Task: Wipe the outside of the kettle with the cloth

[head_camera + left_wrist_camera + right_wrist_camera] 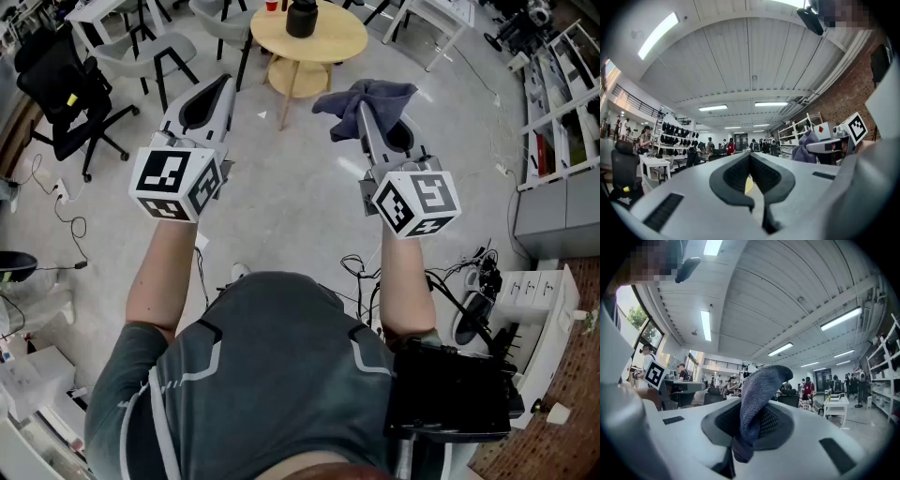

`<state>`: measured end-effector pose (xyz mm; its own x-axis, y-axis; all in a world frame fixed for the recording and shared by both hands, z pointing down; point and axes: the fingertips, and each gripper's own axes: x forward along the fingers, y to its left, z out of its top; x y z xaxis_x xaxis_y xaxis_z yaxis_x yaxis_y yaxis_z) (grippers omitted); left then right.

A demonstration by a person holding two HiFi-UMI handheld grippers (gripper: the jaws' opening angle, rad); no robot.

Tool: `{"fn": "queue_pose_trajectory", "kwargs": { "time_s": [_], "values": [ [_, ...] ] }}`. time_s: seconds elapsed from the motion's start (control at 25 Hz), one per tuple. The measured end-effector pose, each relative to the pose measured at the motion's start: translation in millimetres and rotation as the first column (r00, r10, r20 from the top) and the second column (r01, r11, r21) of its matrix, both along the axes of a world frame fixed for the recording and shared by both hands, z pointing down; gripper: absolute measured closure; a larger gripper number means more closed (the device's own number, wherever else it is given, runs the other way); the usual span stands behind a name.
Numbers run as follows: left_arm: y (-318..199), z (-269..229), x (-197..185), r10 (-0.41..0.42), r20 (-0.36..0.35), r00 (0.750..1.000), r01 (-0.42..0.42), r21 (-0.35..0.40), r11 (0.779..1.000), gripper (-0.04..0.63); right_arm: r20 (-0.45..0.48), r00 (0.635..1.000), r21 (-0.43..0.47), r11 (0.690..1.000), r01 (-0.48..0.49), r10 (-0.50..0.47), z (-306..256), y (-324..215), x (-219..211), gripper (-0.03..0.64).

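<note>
A black kettle (302, 17) stands on a round yellow table (328, 42) at the far end of the head view, well beyond both grippers. My right gripper (362, 111) (751, 409) is held up in the air, shut on a blue-grey cloth (367, 101) (758, 390) that bunches over its tips and hangs to the left. My left gripper (227, 86) (750, 157) is level with it on the left; its pads meet and hold nothing. In the left gripper view the cloth (805, 147) shows at the right.
A black office chair (64, 86) and grey chairs (150, 52) stand at the left. White shelving (562, 103) runs along the right. Cables (370, 272) and a white drawer unit (534, 295) lie close to my feet. A red cup (272, 5) shares the table.
</note>
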<state>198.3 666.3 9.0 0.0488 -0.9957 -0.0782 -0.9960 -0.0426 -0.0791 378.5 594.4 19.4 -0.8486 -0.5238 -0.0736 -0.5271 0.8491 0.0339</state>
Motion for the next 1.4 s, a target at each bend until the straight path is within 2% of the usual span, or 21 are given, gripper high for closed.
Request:
{"fn": "queue_pose_trajectory", "kwargs": {
  "time_s": [0.32,0.72,1.12,1.24,1.4],
  "values": [
    [-1.1,4.5,-8.6,-0.015,0.027,1.0,0.014,0.01,1.0,0.588,0.043,0.999,-0.025,1.0,0.019,-0.018,2.2,-9.1,-9.5,0.552],
    [10.7,10.9,-30.8,-0.005,0.055,0.998,0.005,0.004,1.0,0.588,0.049,0.999,-0.054,0.998,0.023,-0.021,7.1,-9.0,-37.6,0.552],
    [21.8,31.0,-131.0,0.021,0.032,0.999,-0.021,-0.022,1.0,0.588,0.03,1.0,-0.059,0.998,0.007,-0.005,14.0,2.6,-135.8,0.552],
    [16.5,36.1,-141.1,0.023,0.002,1.0,-0.023,-0.029,0.999,0.588,0.005,1.0,-0.056,0.998,0.014,-0.014,13.4,-1.6,-146.4,0.552],
    [-2.9,40.5,-151.3,0.013,0.037,0.999,-0.012,-0.038,0.999,0.588,0.012,1.0,-0.057,0.998,0.0,0.0,15.0,-28.0,-158.0,0.552]
  ]
}}
